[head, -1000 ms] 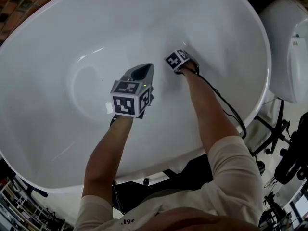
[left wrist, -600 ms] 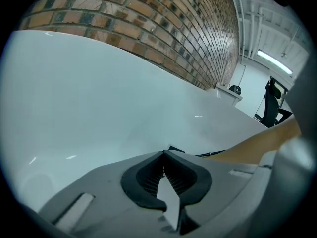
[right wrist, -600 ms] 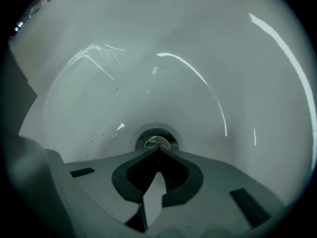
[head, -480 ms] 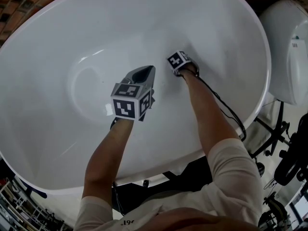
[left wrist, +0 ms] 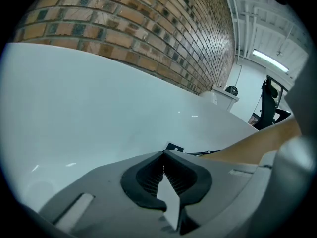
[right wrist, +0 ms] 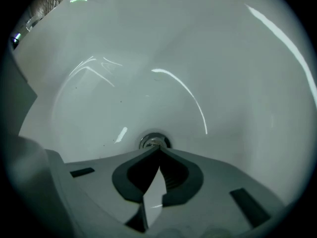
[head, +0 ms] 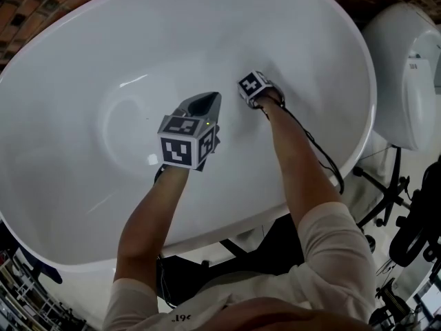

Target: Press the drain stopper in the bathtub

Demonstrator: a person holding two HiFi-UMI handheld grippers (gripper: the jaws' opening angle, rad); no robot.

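My right claw [right wrist: 157, 150] was shut on nothing, its tips at the chrome drain stopper [right wrist: 154, 142] in the bathtub [head: 83, 61] floor; contact unclear. My left claw [left wrist: 164, 152], also shut and empty, hung beside it, a brick wall [left wrist: 124, 19] beyond.

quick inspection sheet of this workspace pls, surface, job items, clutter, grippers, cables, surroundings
surface: white glossy bathtub, floor bare apart from small specks
job's things: metal drain stopper in the tub floor, just past the right gripper's tips
clutter: nothing seen in the tub
grippers: left gripper jaws shut, empty, raised above the tub floor; right gripper jaws shut, empty, tips at the stopper, contact not clear
cables: black cable runs from the right gripper along the forearm and over the tub rim
surroundings: brick wall behind the tub; white fixture to the right; black stands on the floor
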